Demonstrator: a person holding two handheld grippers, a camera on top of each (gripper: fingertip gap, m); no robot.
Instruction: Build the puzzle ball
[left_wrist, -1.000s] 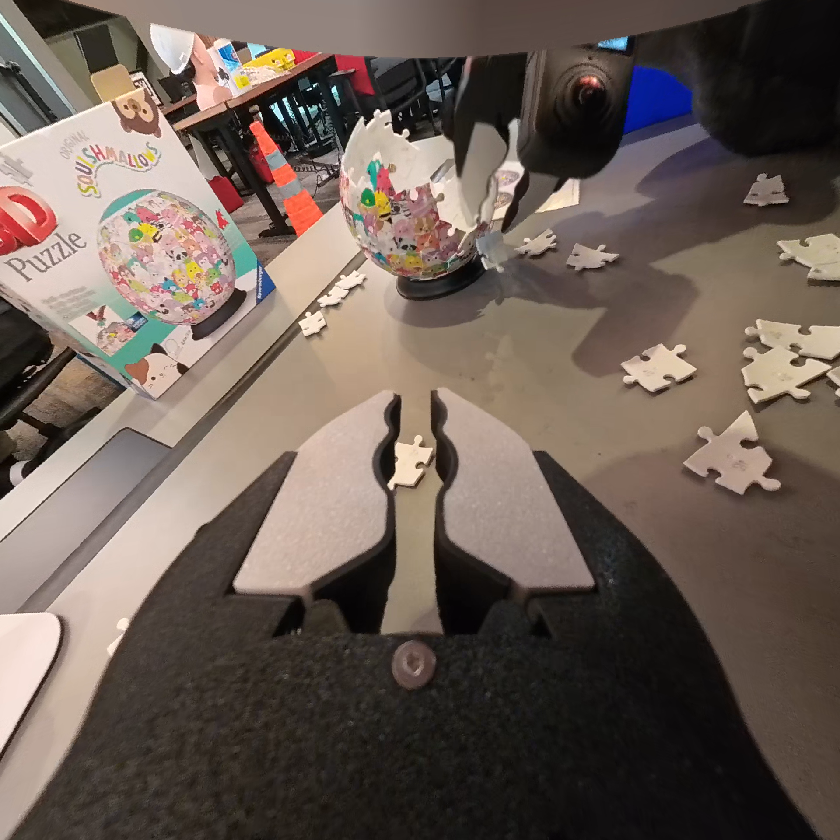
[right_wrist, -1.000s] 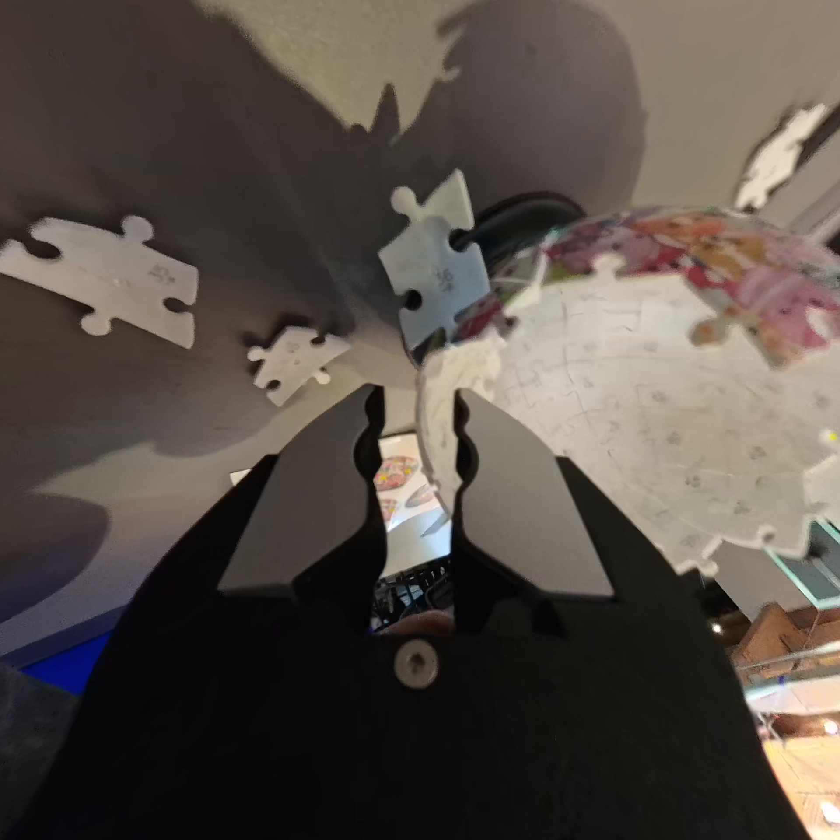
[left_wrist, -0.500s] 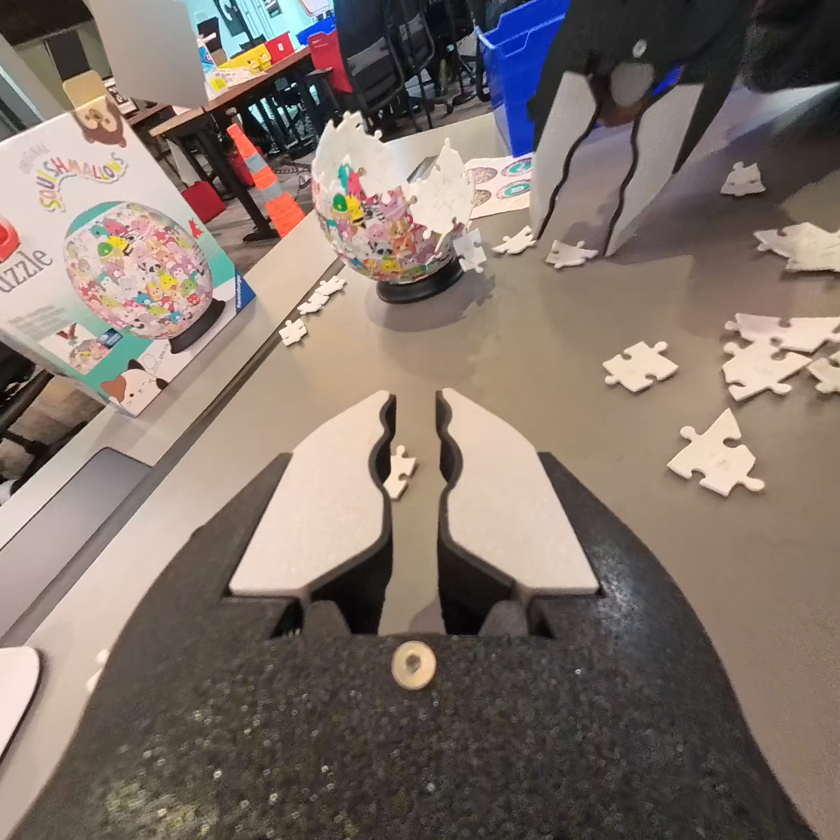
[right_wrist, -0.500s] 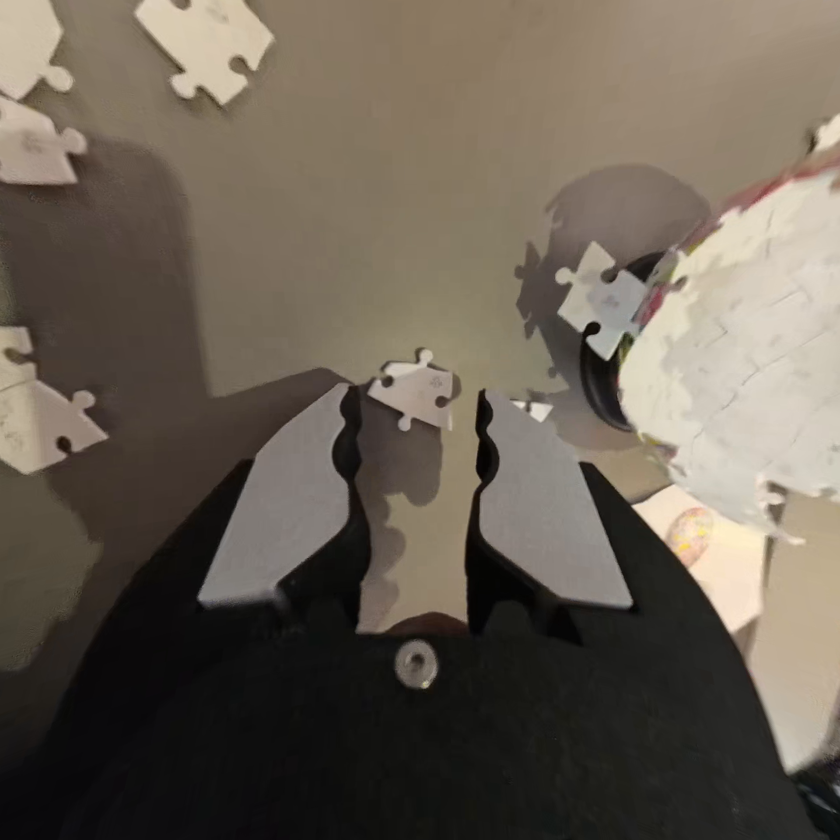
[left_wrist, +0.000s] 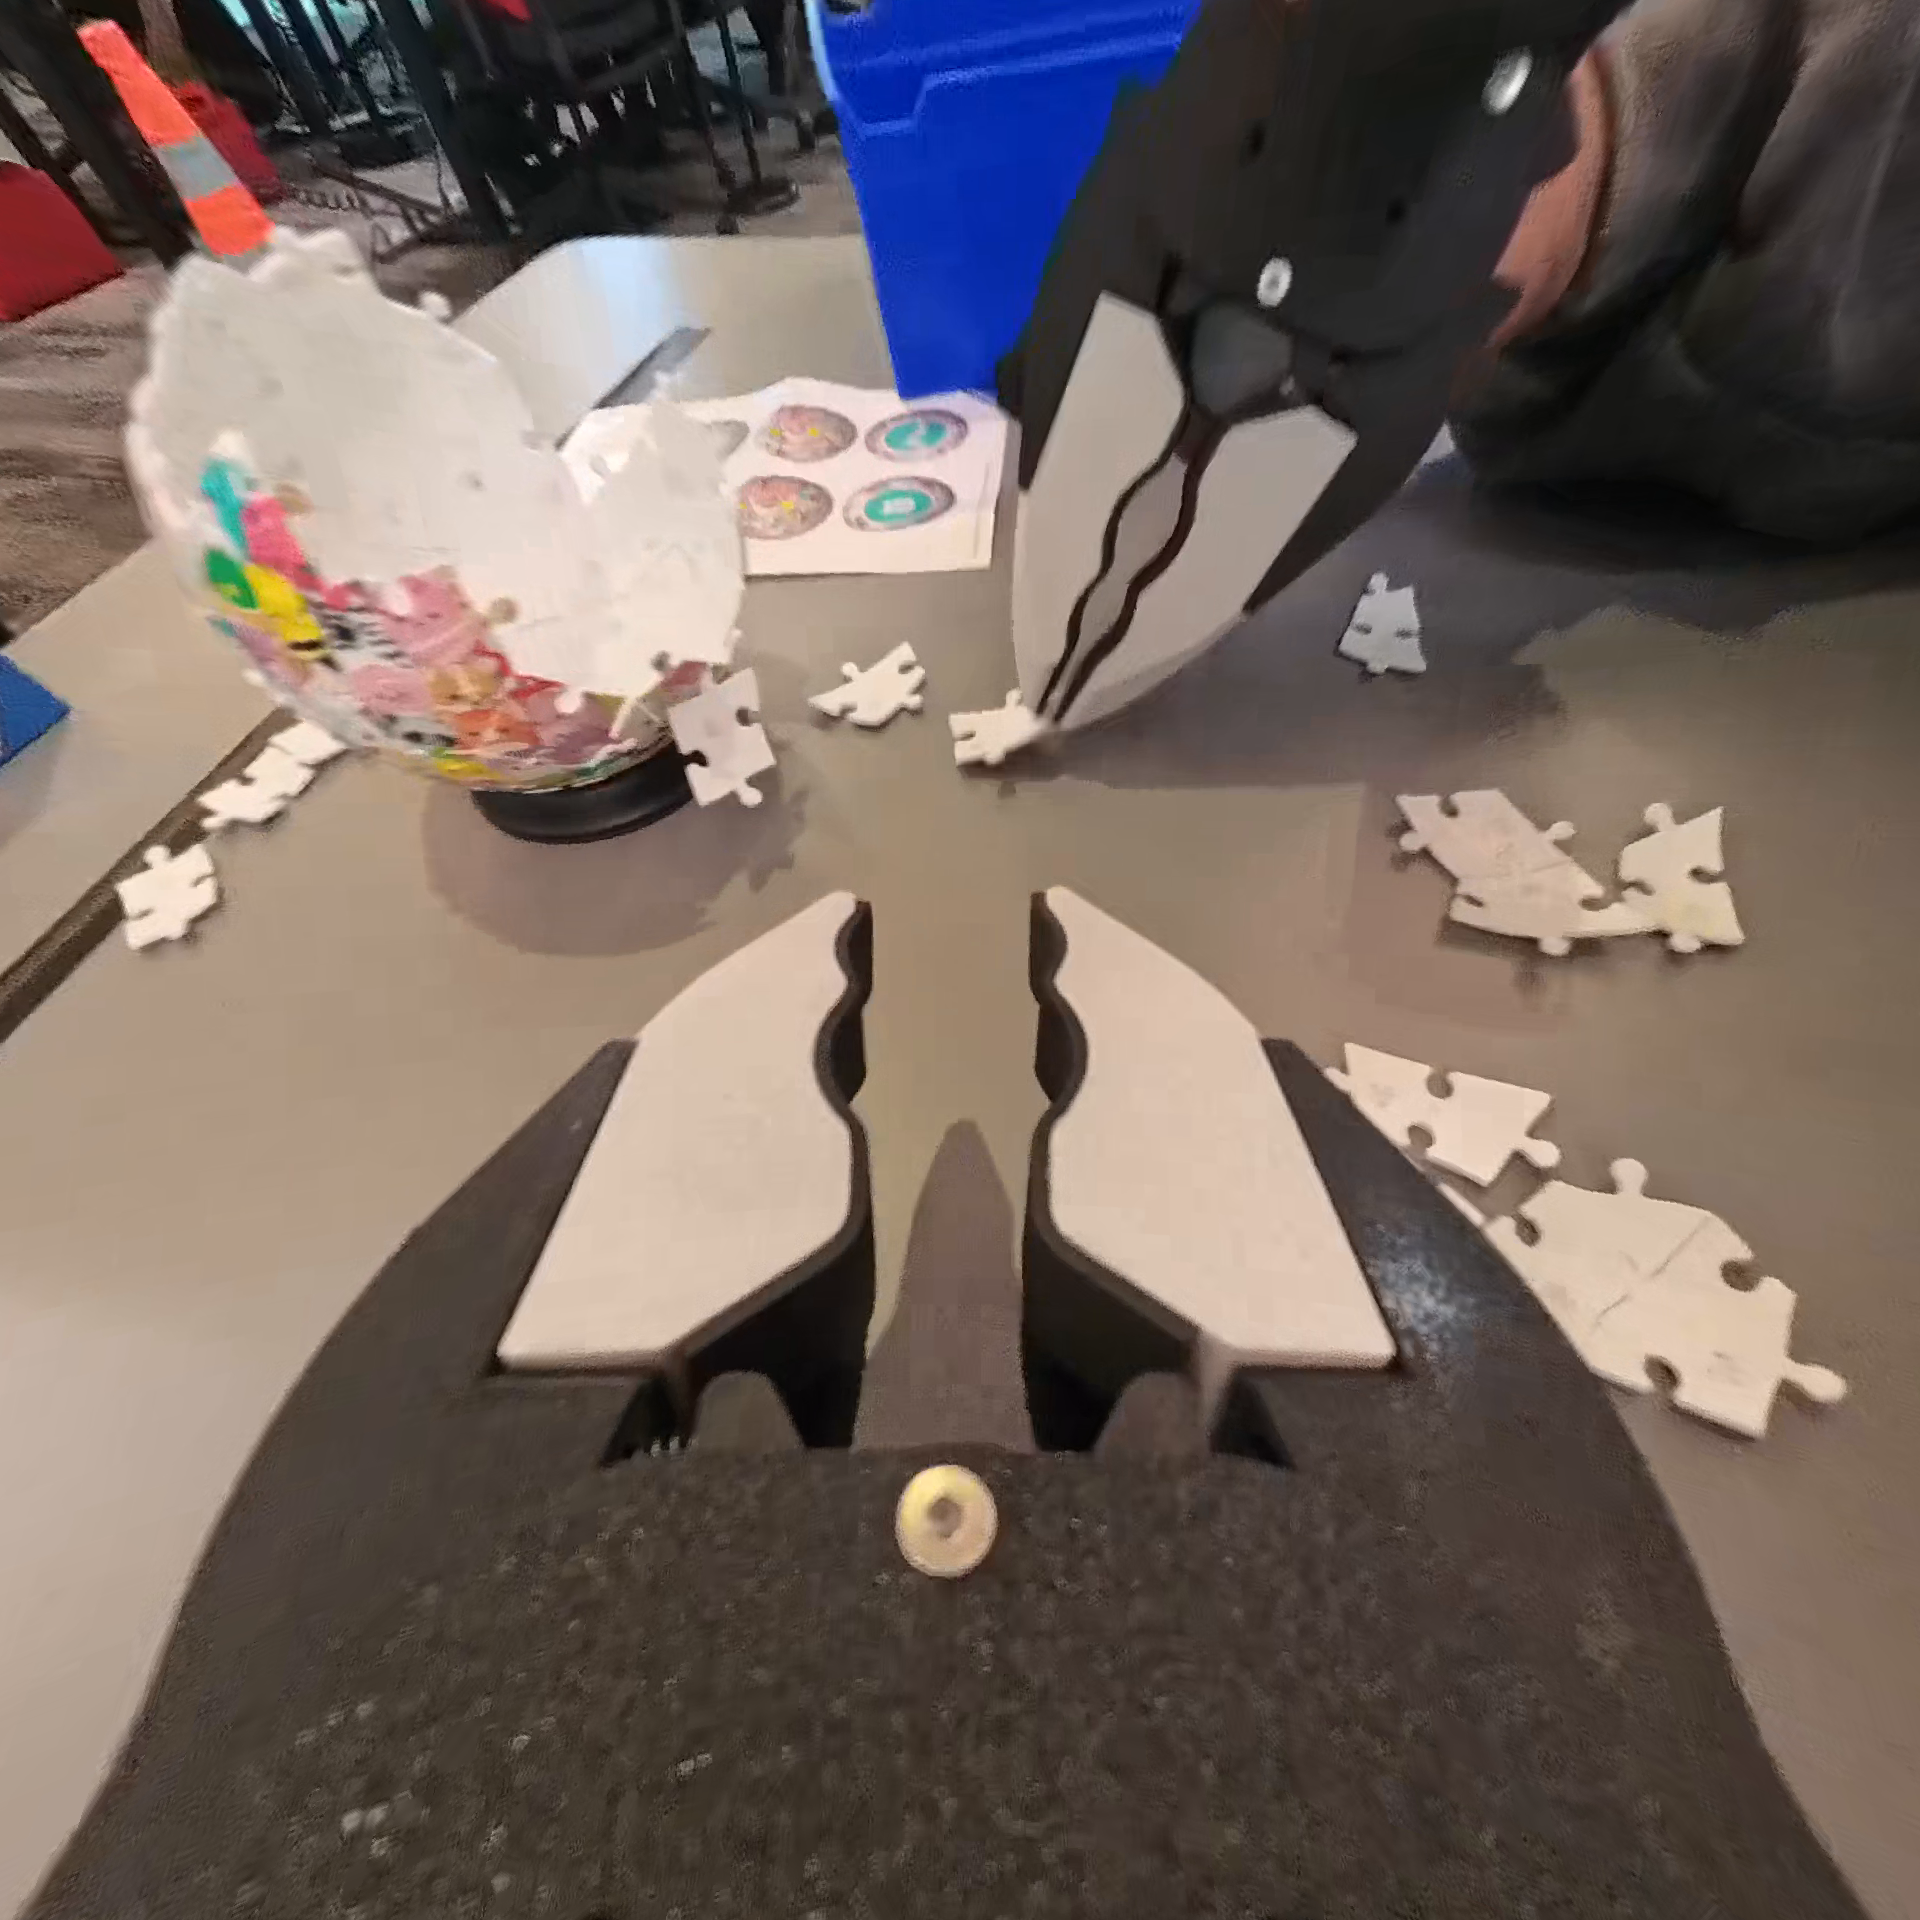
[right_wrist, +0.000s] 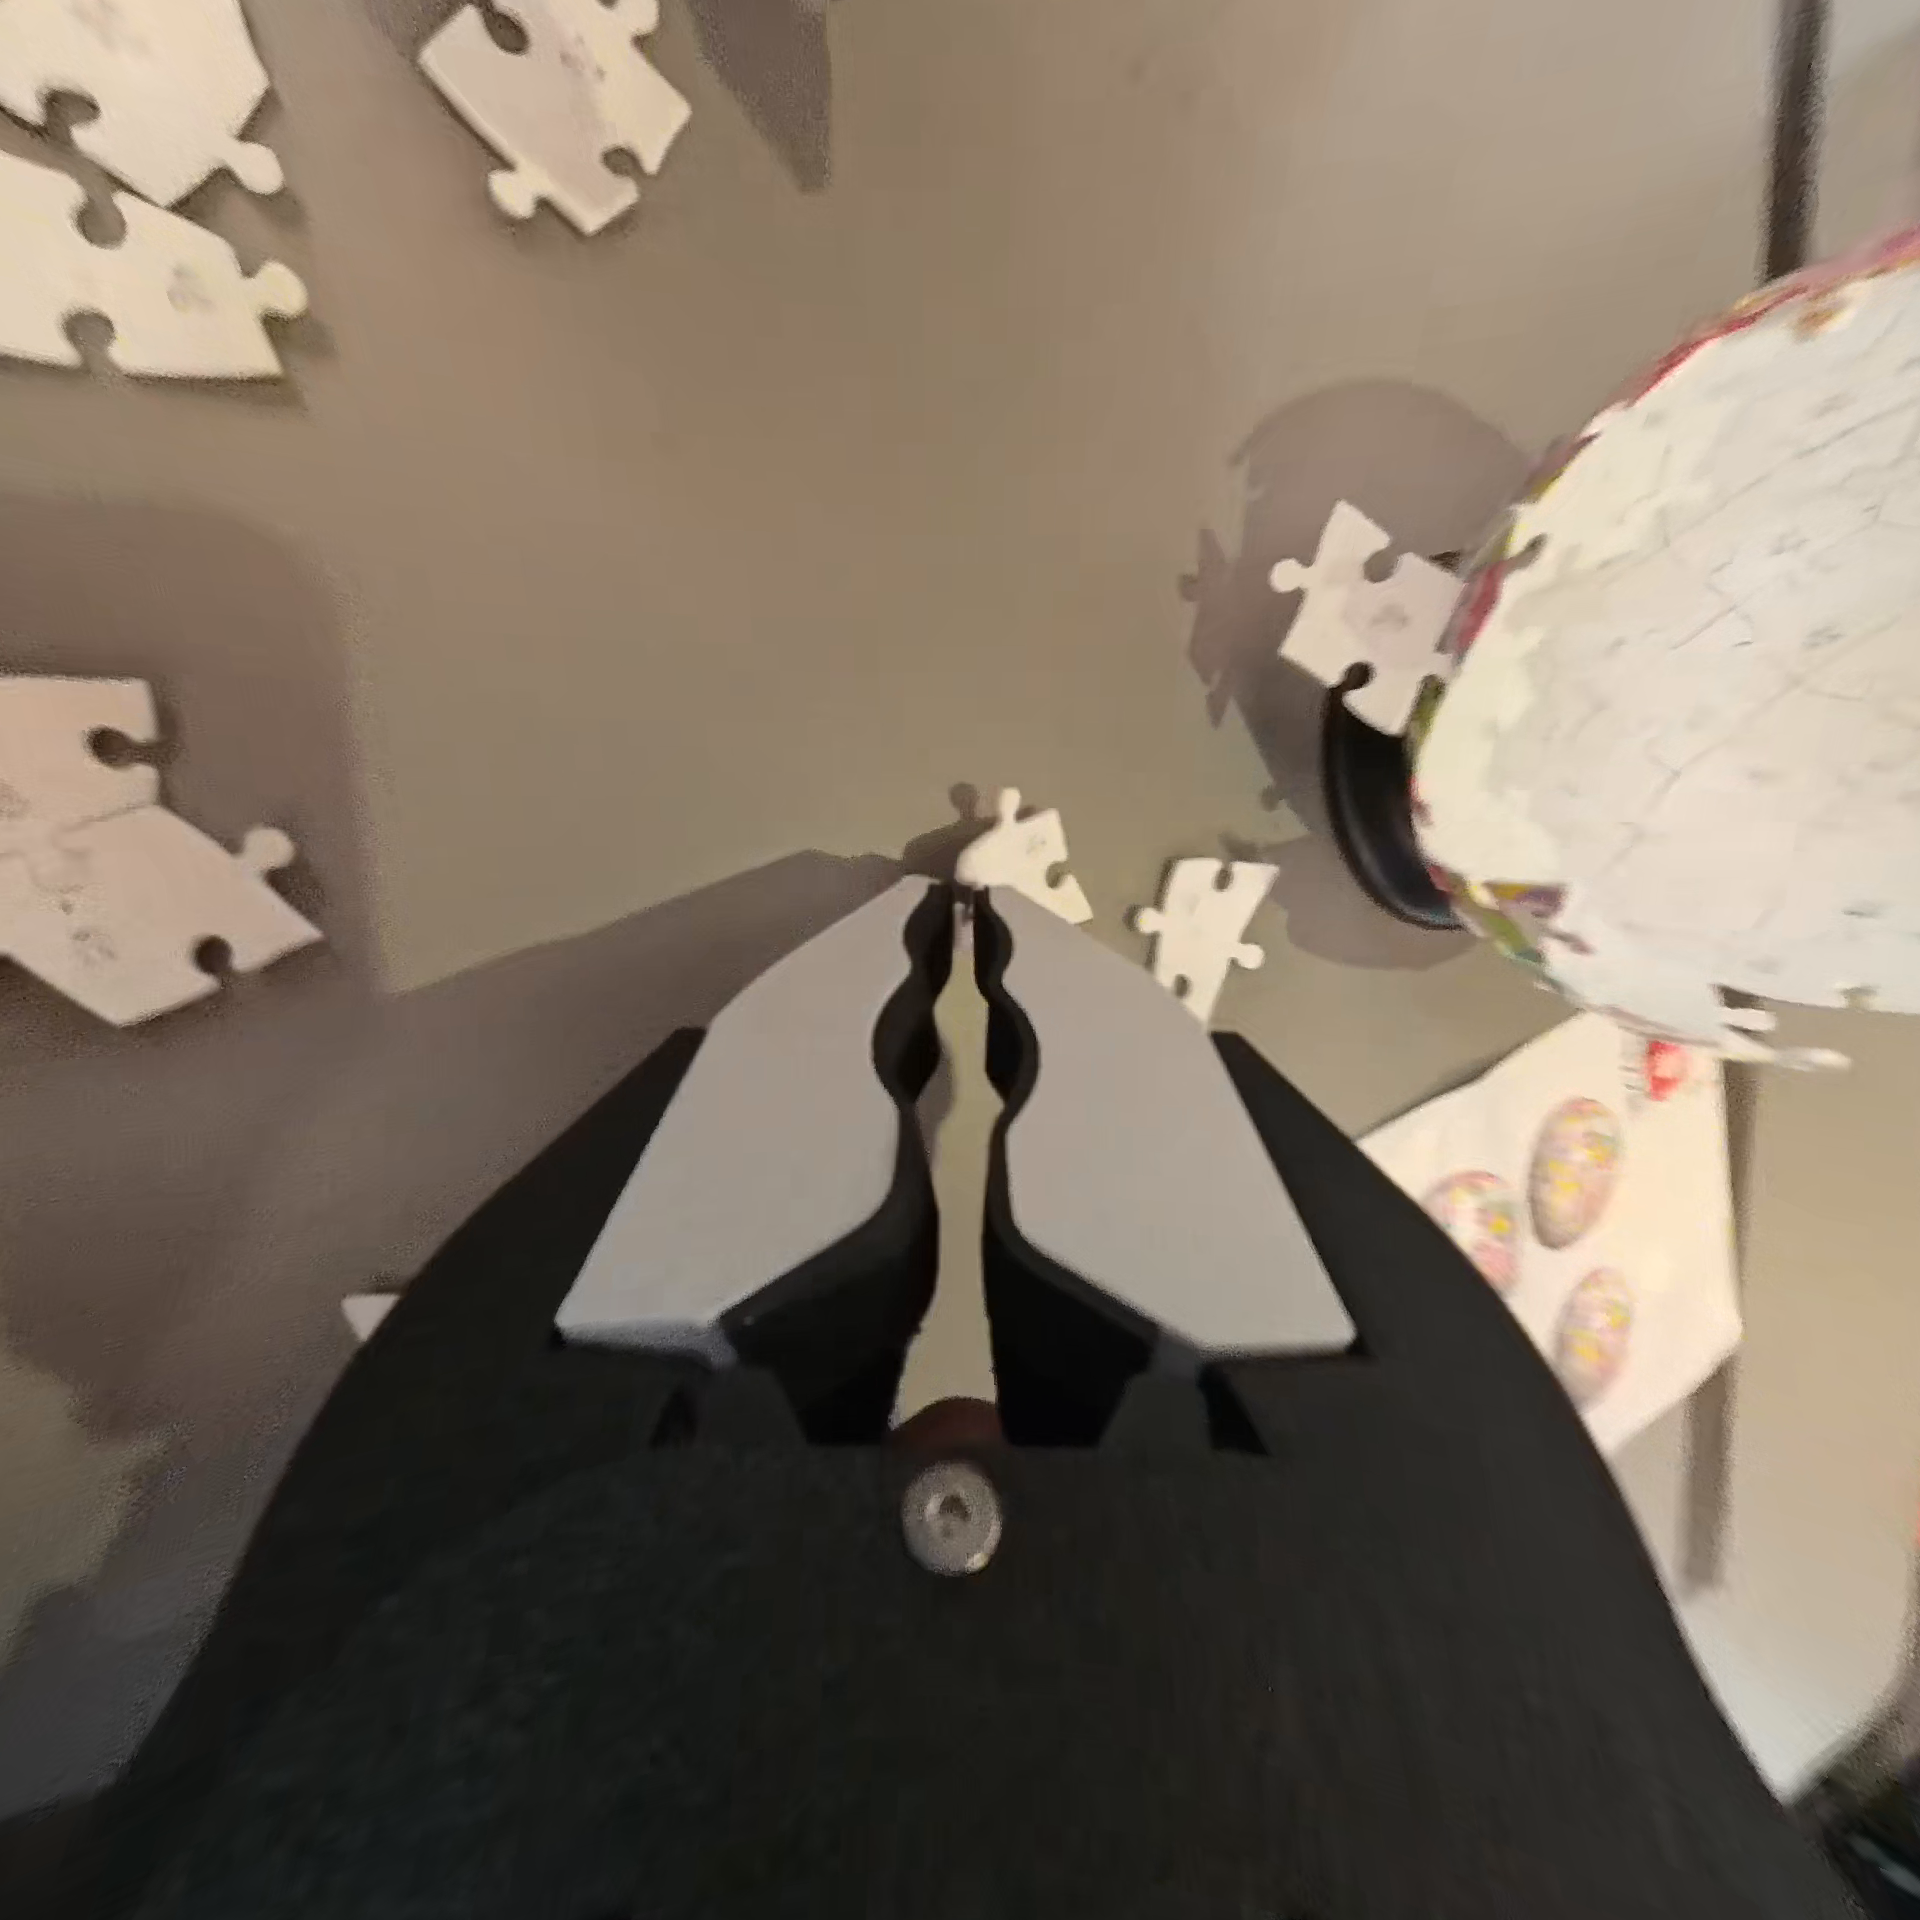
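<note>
Puzzle ball half built; my right claw pinches a loose piece off the table; left claw wide, empty. Next: lift, align tabs.

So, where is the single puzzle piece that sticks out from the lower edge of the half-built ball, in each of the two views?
Left wrist view: the protruding piece hangs at the ball's lower right edge, upper centre-left of the picture, just above the black stand.
Right wrist view: the same piece juts leftward from the ball, at the right, above centre.
Shared landmark: the black stand under the ball, right beside the piece in both views.
</note>
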